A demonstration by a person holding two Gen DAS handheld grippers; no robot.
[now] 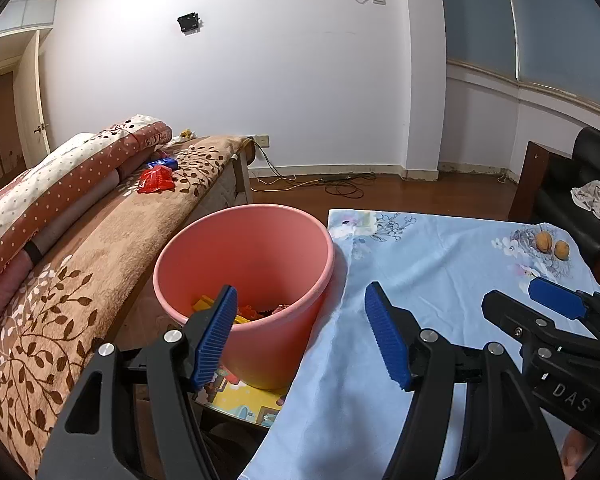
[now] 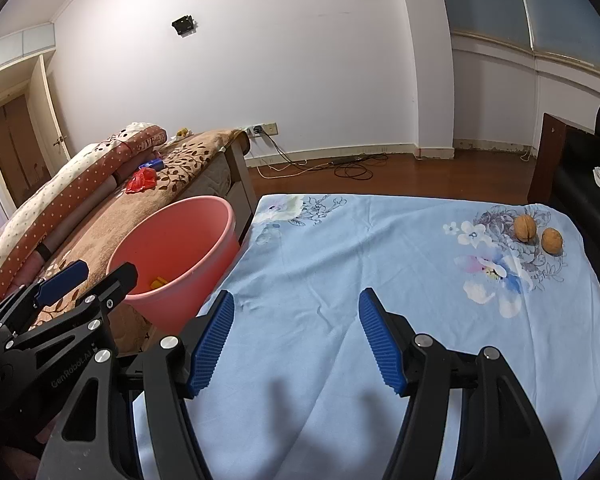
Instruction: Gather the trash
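The bin was the landmark: a round, smooth pink plastic tub, tapering toward its base. Inside it lay yellow and orange scraps, partly hidden by the left gripper's ribbed blue pad; what they were could not be made out. That gripper hovered over the bin's near rim, jaws spread wide, nothing between them.

Right of the bin lay a pale blue cloth, soft and creased, printed with flowers. The right gripper hung above it, also wide apart and empty. Far right of the bin, on the cloth's floral corner, sat two wrinkled brown walnuts, close together.

Left of the bin ran a bed under a fuzzy tan blanket with a leaf print. Beyond the bin on that blanket lay a crumpled red wrapper and, just behind it, a blue packet, its lettering too small to read.
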